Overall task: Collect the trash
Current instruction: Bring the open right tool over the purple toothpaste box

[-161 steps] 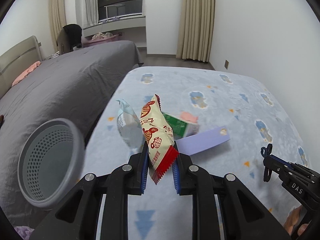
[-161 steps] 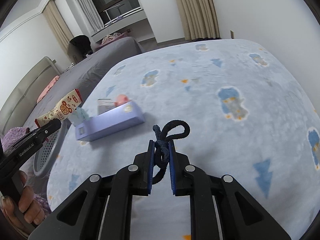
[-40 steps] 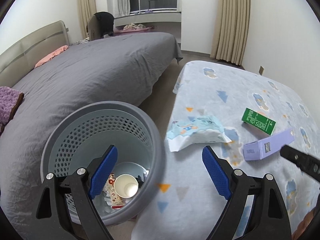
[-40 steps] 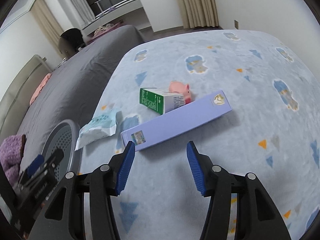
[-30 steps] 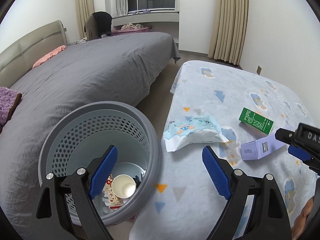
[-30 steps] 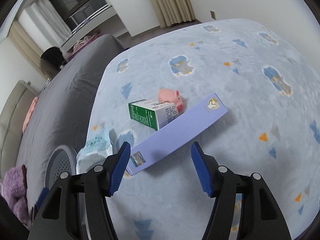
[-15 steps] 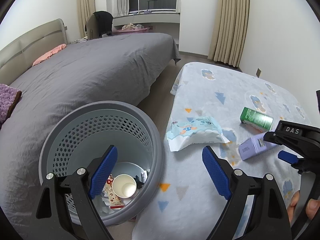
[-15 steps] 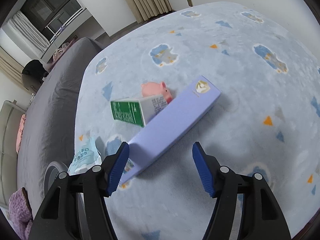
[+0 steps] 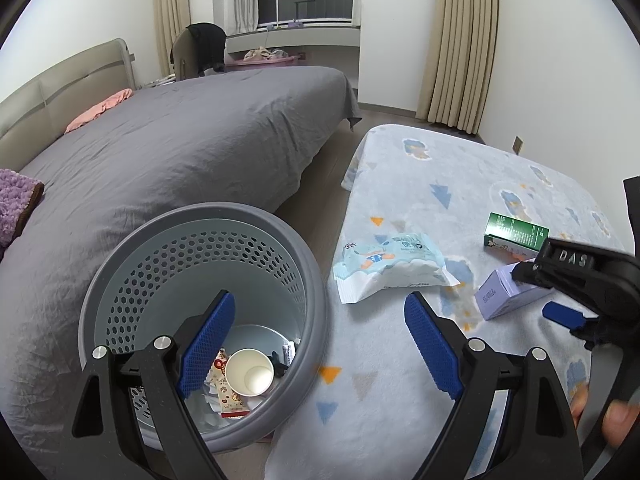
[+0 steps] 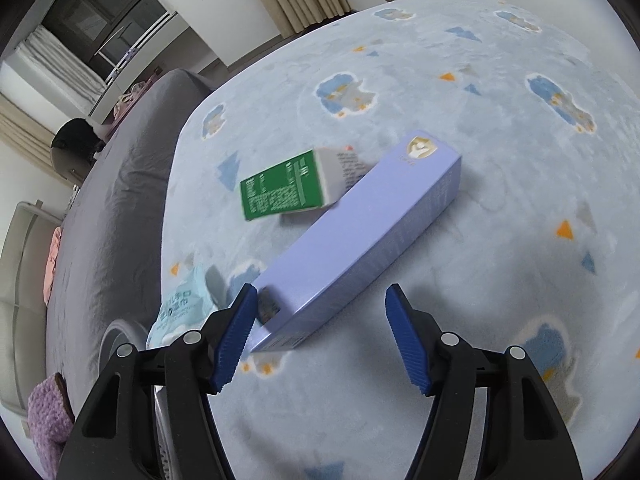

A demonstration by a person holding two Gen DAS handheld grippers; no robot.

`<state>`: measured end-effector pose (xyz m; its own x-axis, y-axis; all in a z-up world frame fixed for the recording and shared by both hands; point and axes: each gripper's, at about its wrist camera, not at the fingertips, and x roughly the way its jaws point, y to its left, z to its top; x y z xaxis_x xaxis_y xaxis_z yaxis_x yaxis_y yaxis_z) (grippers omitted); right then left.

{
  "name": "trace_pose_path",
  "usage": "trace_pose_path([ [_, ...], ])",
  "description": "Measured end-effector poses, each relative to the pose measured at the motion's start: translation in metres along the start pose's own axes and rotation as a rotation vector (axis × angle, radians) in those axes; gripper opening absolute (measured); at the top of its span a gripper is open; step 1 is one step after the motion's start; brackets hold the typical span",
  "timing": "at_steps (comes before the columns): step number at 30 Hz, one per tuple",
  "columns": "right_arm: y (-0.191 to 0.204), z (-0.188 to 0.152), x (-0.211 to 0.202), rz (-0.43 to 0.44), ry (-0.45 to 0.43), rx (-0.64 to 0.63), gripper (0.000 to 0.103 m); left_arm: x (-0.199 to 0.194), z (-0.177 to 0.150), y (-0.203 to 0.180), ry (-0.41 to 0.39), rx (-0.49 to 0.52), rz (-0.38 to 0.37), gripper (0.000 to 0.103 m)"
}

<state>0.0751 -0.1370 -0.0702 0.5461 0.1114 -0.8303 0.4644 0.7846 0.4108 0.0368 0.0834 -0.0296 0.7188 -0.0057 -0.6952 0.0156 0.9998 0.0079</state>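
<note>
In the left wrist view my left gripper (image 9: 318, 298) hangs wide open and holds nothing, over the near rim of a grey perforated basket (image 9: 208, 210). A paper cup (image 9: 250, 376) and a snack wrapper (image 9: 228, 396) lie inside. On the blue patterned blanket (image 10: 500, 208) lie a light-blue wipes packet (image 9: 392, 264), a green box (image 10: 284, 192) and a long purple box (image 10: 360, 236). My right gripper (image 10: 320, 292) is open, tilted down over the purple box's near end. That end lies between the pads, which do not press on it.
A grey bed (image 9: 180, 140) stands left of the blanket, with a strip of floor (image 9: 320, 200) between them where the basket stands. A purple cushion (image 9: 16, 208) lies at the far left. A person's fingers (image 9: 616, 412) hold the right gripper's handle.
My right gripper came down and closer to the purple box, whose near end now lies between its jaws. It also entered the left wrist view. The left gripper stayed still.
</note>
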Motion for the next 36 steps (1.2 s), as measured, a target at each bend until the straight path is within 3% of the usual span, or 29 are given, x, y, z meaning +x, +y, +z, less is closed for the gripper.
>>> trace_pose_path([
  [6, 0.021, -0.02, 0.009, 0.0, 0.018, -0.088, 0.064, -0.001, 0.0, 0.001, -0.004, -0.004, 0.0, 0.085],
  [14, 0.024, -0.025, 0.014, -0.026, -0.003, -0.102, 0.064, 0.001, 0.001, 0.007, -0.002, -0.018, 0.006, 0.085],
  [24, -0.011, -0.027, -0.005, -0.04, -0.038, -0.103, 0.064, 0.001, 0.0, 0.0, -0.011, 0.002, 0.015, 0.085],
  [36, -0.091, -0.019, -0.037, -0.1, -0.074, -0.038, 0.064, 0.0, -0.001, -0.026, -0.024, 0.052, 0.026, 0.085],
])
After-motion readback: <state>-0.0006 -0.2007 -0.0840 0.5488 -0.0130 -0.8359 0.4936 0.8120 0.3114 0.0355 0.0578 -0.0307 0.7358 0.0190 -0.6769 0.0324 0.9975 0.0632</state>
